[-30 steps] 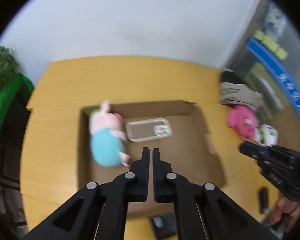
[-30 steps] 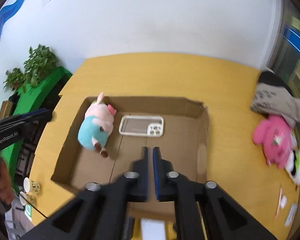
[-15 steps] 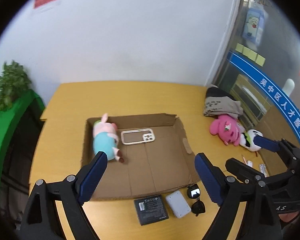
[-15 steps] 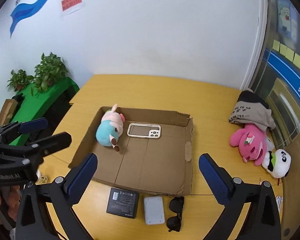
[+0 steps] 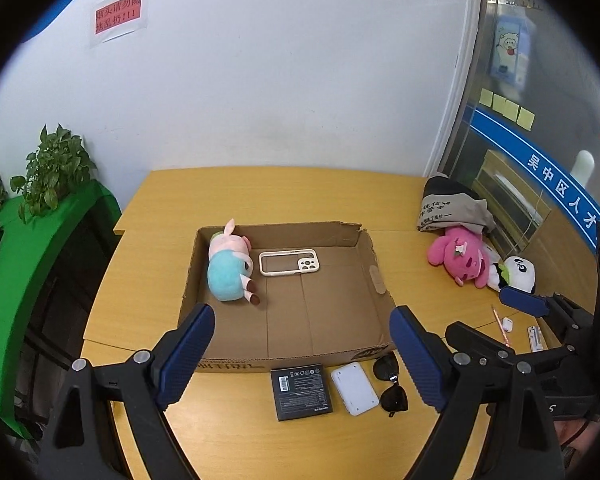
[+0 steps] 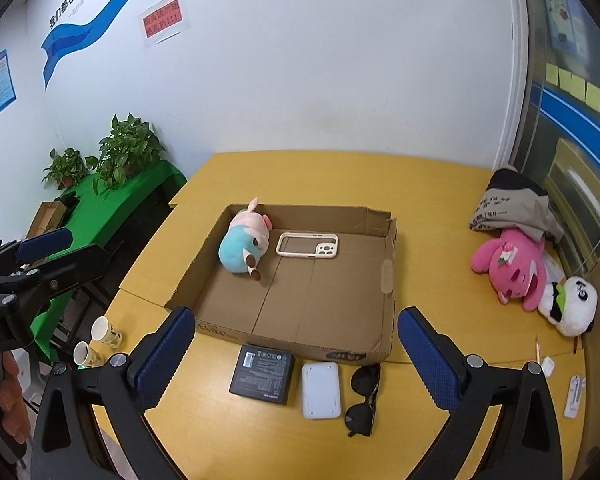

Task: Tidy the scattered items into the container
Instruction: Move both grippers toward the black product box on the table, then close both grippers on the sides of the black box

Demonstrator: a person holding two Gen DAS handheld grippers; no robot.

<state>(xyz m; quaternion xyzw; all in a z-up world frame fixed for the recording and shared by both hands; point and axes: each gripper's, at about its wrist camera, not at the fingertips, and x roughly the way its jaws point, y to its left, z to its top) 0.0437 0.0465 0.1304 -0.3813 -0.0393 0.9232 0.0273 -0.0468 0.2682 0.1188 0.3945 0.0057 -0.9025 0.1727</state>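
A shallow cardboard box [image 5: 374,280] [image 6: 388,280] lies on the yellow table. Inside it lie a pink-and-teal plush pig [image 5: 228,268] [image 6: 246,250] and a white phone case [image 5: 289,263] [image 6: 307,246]. In front of the box lie a black flat box [image 5: 301,391] [image 6: 262,374], a white power bank [image 5: 355,389] [image 6: 321,390] and black sunglasses [image 5: 390,382] [image 6: 363,398]. My left gripper [image 5: 302,354] and right gripper [image 6: 296,356] are both open and empty, held above the table's near edge. The right gripper shows at the right of the left wrist view [image 5: 524,304].
At the table's right side lie a pink plush [image 6: 512,266], a panda plush [image 6: 570,306] and a folded grey cloth bag [image 6: 508,206]. Small white items and a pencil [image 6: 538,350] lie near the right edge. Two paper cups [image 6: 98,340] stand at the left. Potted plants [image 6: 120,152] sit on a green stand.
Both grippers have opened from shut and pulled back and up from over the box. The items in front of the box have come into view.
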